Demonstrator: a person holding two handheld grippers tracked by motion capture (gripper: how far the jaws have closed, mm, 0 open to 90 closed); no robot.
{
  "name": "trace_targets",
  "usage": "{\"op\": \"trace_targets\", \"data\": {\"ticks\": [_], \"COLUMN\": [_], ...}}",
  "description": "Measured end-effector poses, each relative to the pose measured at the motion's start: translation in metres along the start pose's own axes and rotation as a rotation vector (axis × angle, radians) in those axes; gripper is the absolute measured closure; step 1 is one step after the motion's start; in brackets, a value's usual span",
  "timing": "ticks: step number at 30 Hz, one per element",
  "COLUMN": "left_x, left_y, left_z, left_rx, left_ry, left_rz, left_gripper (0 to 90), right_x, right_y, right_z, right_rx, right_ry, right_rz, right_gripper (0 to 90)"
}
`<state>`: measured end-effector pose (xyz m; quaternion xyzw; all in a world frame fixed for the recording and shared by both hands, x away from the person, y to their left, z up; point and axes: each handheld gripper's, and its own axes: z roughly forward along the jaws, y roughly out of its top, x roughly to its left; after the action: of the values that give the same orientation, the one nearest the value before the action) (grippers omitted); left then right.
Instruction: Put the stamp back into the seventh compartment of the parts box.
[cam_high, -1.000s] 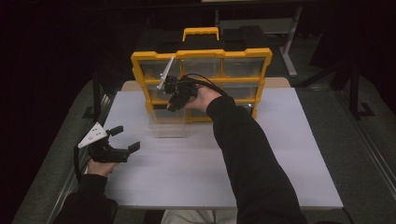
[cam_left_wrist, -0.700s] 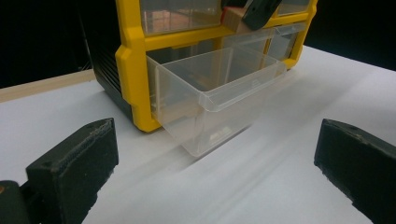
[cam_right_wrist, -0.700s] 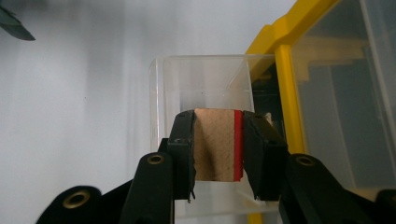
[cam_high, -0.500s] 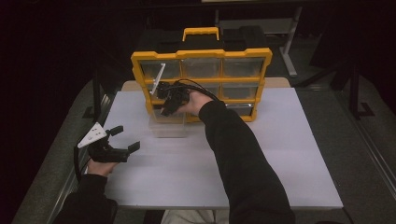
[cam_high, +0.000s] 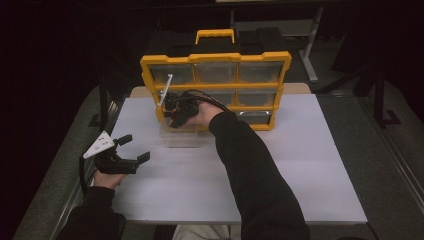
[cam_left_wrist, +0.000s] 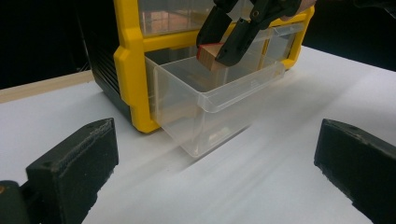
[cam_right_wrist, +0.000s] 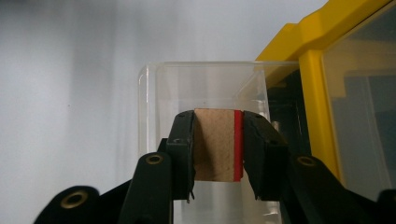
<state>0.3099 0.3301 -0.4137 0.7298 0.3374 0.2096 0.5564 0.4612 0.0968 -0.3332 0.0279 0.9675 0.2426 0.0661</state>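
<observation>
From the high view, a yellow organizer (cam_high: 215, 90) with clear compartments stands at the far side of the white bench (cam_high: 280, 170). Its lower left drawer (cam_high: 181, 136) is pulled out toward the person. The right gripper (cam_high: 172, 116) reaches in from the right sleeve and hangs above the open drawer, just in front of the organizer's face; what it carries is too small to make out here. The left gripper (cam_high: 131, 150) rests low over the bench at the near left, well apart from the drawer, its jaws spread with nothing between them.

In the left gripper view, the left gripper's own two black jaws stand wide at the bottom corners over bare bench. Beyond them the clear drawer (cam_left_wrist: 219, 98) juts from the organizer (cam_left_wrist: 130, 70). The right gripper (cam_left_wrist: 222, 50) comes down from above and pinches a small wooden block (cam_left_wrist: 211, 57) with a red face, held just over the drawer's rim, at its back part near the organizer.

In the right gripper view, the wooden block (cam_right_wrist: 215, 144) sits squarely between the right gripper's (cam_right_wrist: 217, 154) two pads, red face against the right-hand pad. The drawer (cam_right_wrist: 154, 93) lies directly below it, with the organizer's yellow frame (cam_right_wrist: 317, 93) to the right.
</observation>
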Motion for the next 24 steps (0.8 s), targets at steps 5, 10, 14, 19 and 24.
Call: {"op": "trace_targets", "data": {"ticks": [5,10,14,19,24], "left_x": [0.000,0.000,-0.001,-0.001,-0.001], "left_y": [0.000,0.000,0.000,0.000,0.000], "left_z": [0.000,0.000,0.001,0.001,0.001], "left_rx": [0.002,0.002,0.002,0.003,0.004], "left_ry": [0.000,-0.001,0.000,0.001,0.001], "left_rz": [0.001,0.002,0.002,0.002,0.004], "left_gripper": [0.0,0.0,0.0,0.0,0.0], "right_x": [0.000,0.005,0.007,0.009,0.015], "right_y": [0.000,-0.001,-0.006,-0.012,-0.019], "right_z": [0.000,-0.007,-0.015,-0.022,-0.033], "right_rx": [0.007,-0.024,-0.040,-0.056,-0.089], "right_ry": [-0.010,-0.006,-0.009,-0.009,-0.040], "right_rz": [0.029,0.043,0.072,0.102,0.120], "right_gripper": [55.2,48.9,40.5,33.9,22.6]}}
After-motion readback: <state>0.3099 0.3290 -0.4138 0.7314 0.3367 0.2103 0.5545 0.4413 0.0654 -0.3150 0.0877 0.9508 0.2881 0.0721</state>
